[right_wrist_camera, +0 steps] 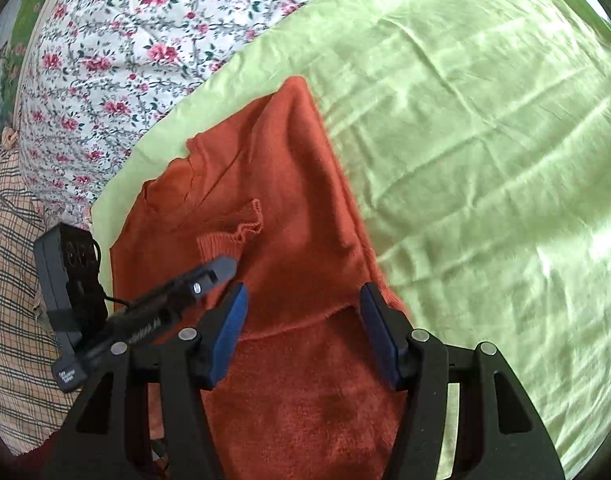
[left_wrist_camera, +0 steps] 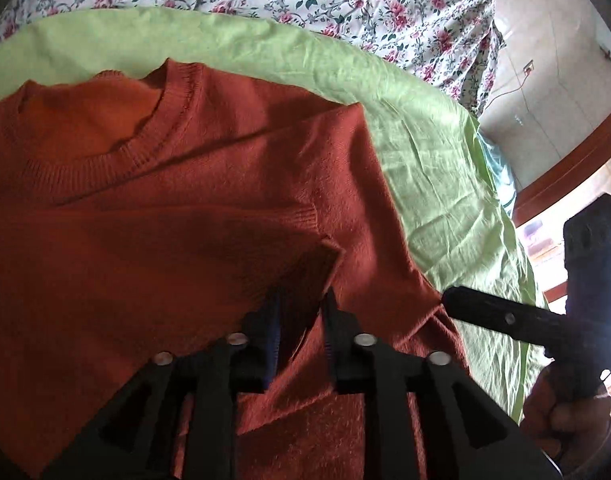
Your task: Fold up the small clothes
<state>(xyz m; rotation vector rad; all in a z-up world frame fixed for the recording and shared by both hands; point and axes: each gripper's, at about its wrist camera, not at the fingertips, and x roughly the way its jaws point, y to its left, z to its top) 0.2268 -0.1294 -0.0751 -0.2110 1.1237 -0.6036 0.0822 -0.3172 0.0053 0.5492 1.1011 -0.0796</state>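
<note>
A rust-orange knit sweater [left_wrist_camera: 177, 184] lies on a light green sheet [left_wrist_camera: 425, 152], neck hole at the upper left. One sleeve is folded over the body, its ribbed cuff [right_wrist_camera: 241, 232] near the middle. My left gripper [left_wrist_camera: 301, 312] is shut on a fold of the sweater's fabric near the sleeve; it shows in the right wrist view [right_wrist_camera: 221, 268] by the cuff. My right gripper [right_wrist_camera: 303, 308] is open above the sweater's lower part, touching nothing I can see; in the left wrist view it [left_wrist_camera: 449, 298] reaches in at the sweater's right edge.
A white floral quilt [right_wrist_camera: 125, 40] lies beyond the green sheet [right_wrist_camera: 485, 160]. A plaid cloth [right_wrist_camera: 13, 260] is at the left. A tiled wall [left_wrist_camera: 553, 80] and a wooden frame are past the bed's right edge.
</note>
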